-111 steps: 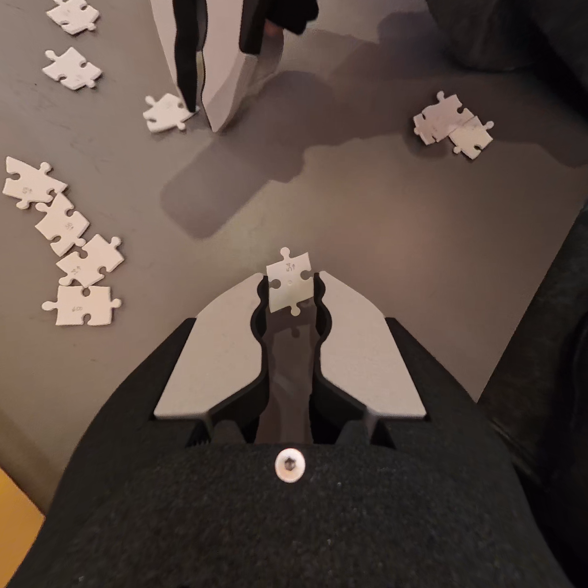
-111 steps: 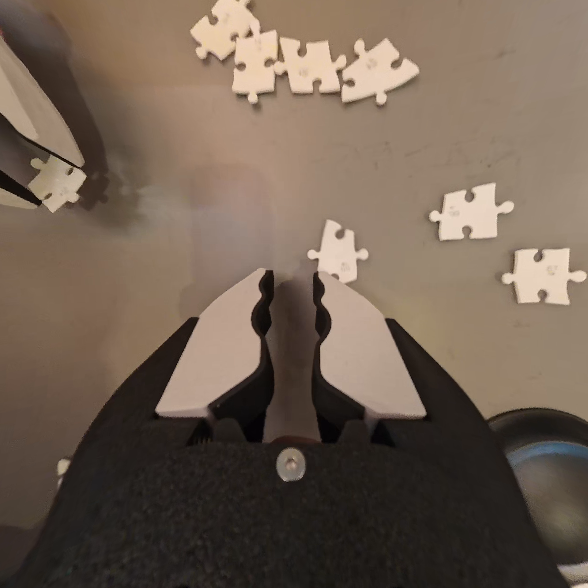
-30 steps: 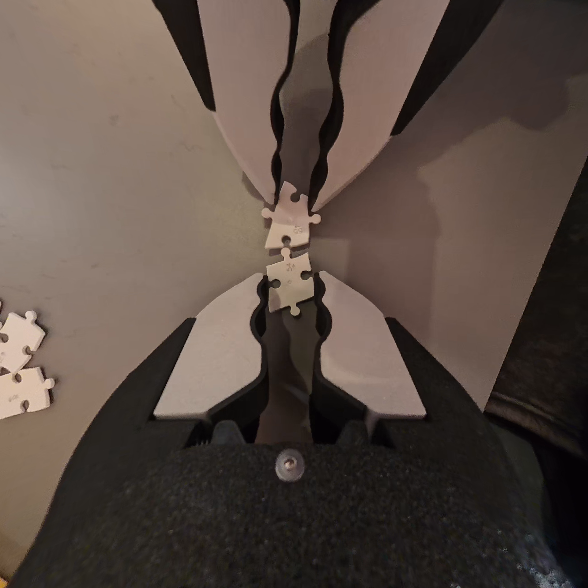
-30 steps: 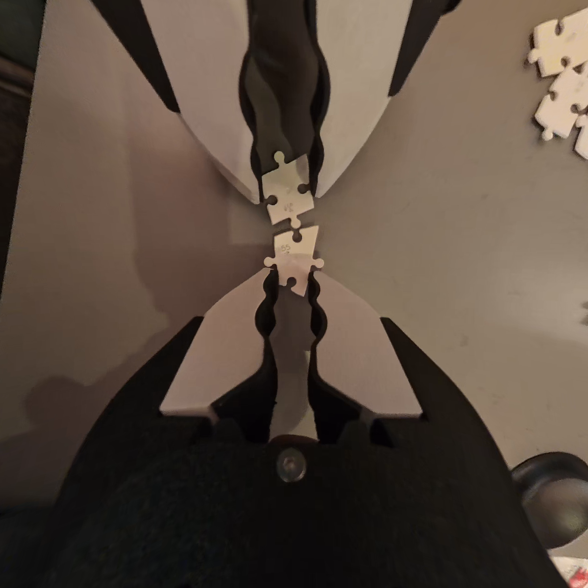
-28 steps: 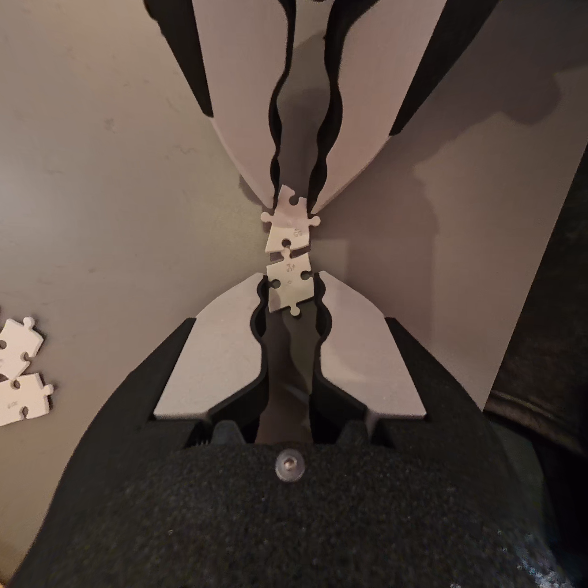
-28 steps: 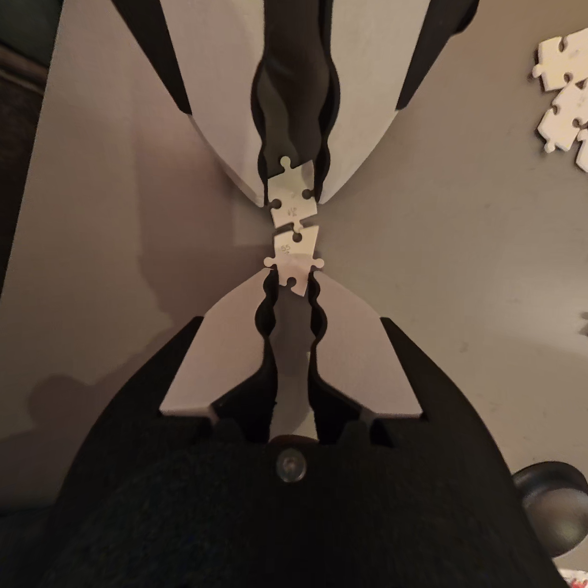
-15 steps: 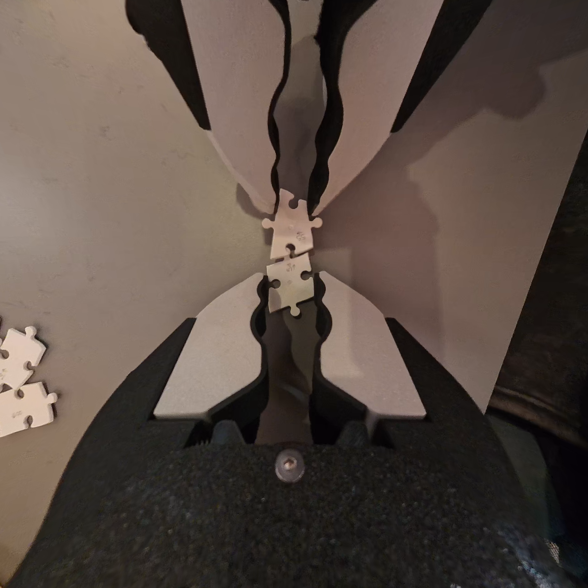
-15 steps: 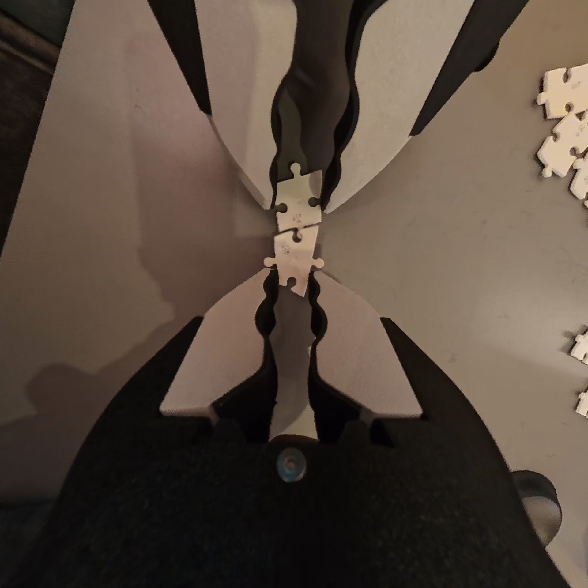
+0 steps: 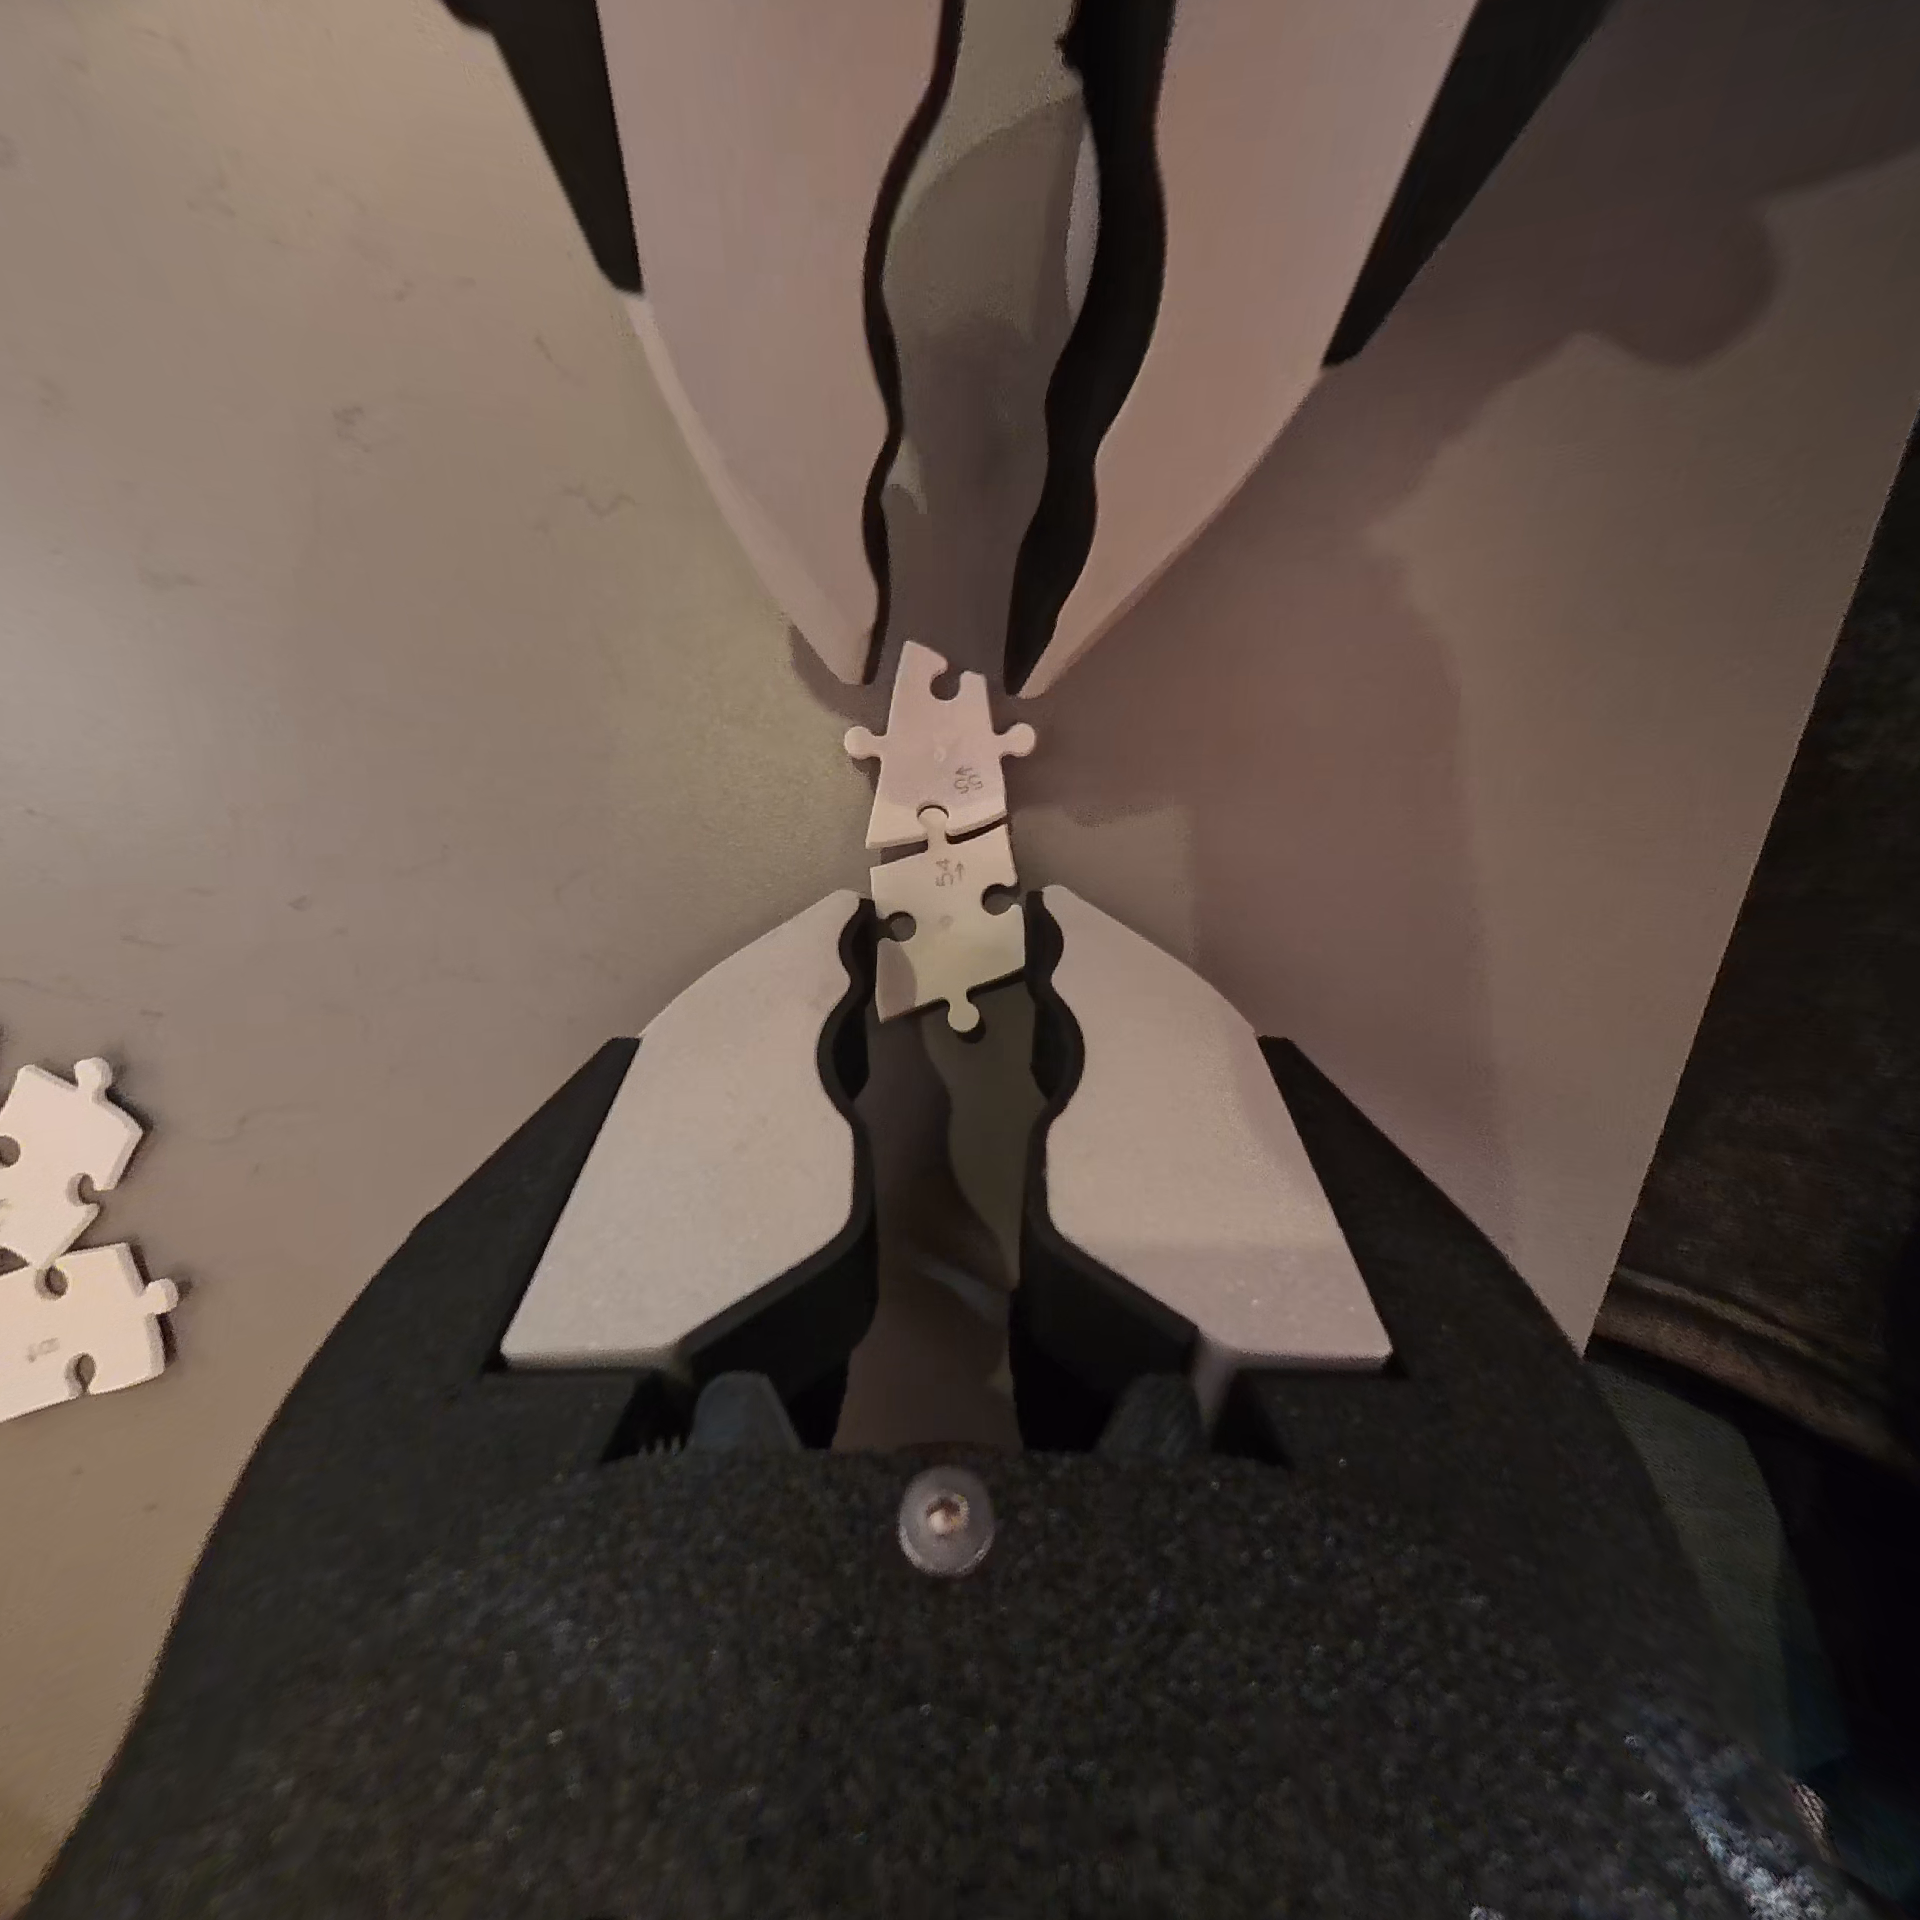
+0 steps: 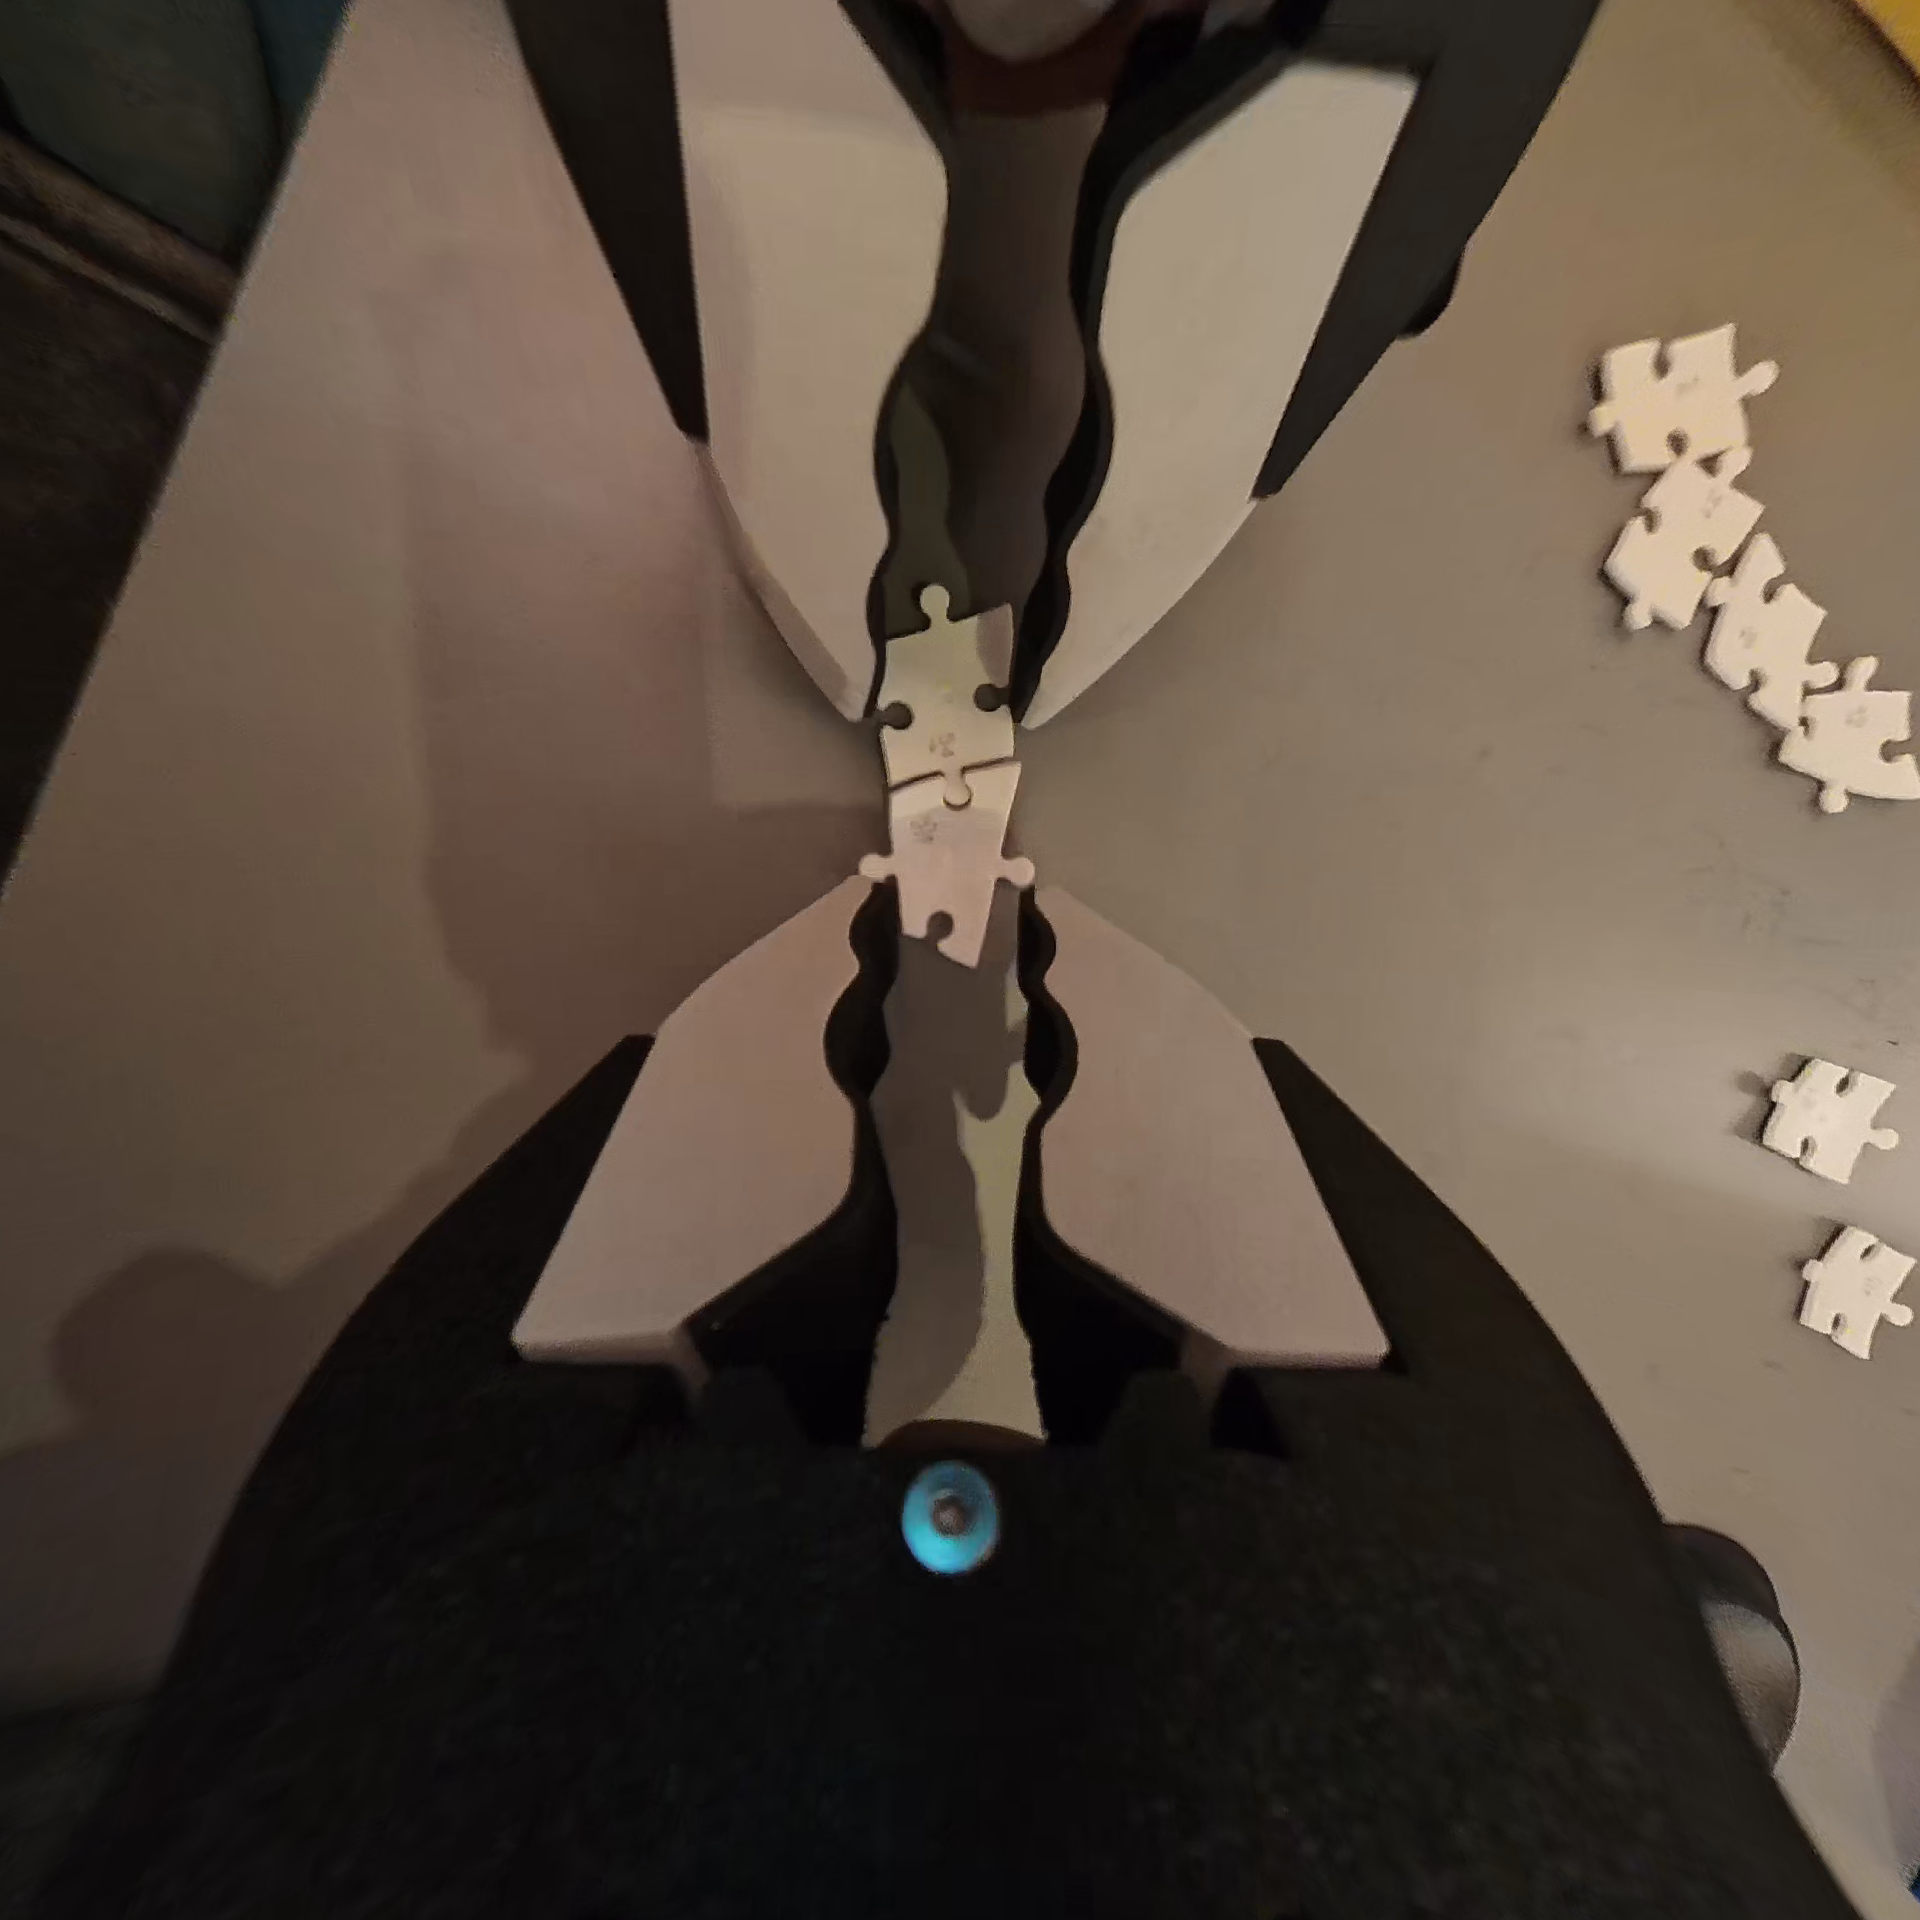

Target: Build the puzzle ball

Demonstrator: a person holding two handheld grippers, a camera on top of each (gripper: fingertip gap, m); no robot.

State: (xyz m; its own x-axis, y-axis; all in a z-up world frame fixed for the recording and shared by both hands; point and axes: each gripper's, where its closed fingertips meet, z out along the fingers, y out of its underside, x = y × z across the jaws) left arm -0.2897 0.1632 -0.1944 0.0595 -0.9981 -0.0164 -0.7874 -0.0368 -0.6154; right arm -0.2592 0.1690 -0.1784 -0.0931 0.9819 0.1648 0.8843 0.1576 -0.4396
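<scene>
— Above the grey table (image 9: 312, 520), what do the two grippers hold?

— Each holds one pale puzzle piece, tip to tip. The left gripper (image 9: 948, 914) is clenched on the near piece (image 9: 948, 935), pinching it by its side edges at the very ends of its fingers. The right gripper (image 9: 940, 681) reaches in from the top of the left wrist view and grasps the far piece (image 9: 940, 753) by its narrow end.

— Do the two pieces meet?

— Yes. A round tab on the near piece sits in a socket of the far piece, and their curved edges lie against each other with only a thin seam showing. The far piece tilts a little against the near one.

— And from the other side?

— The right wrist view shows the same pair turned round. The right gripper (image 10: 951, 909) sits at the bottom with its piece (image 10: 948, 852) sticking out past the fingertips, side tabs spread left and right. The left gripper (image 10: 945, 696) comes down from the top, closed on its piece (image 10: 945, 691).

— Where are the rest of the pieces?

— Lying flat on the table. In the right wrist view a curved row of four joined pieces (image 10: 1745, 561) lies at the right edge, well apart from the grippers, with two single pieces (image 10: 1829, 1127) (image 10: 1860, 1304) below it. In the left wrist view two more pieces (image 9: 62, 1247) lie at the left edge, touching each other.

— Anything else?

— A dark round object (image 10: 1745, 1662) shows at the lower right of the right wrist view; I cannot tell what it is.
</scene>
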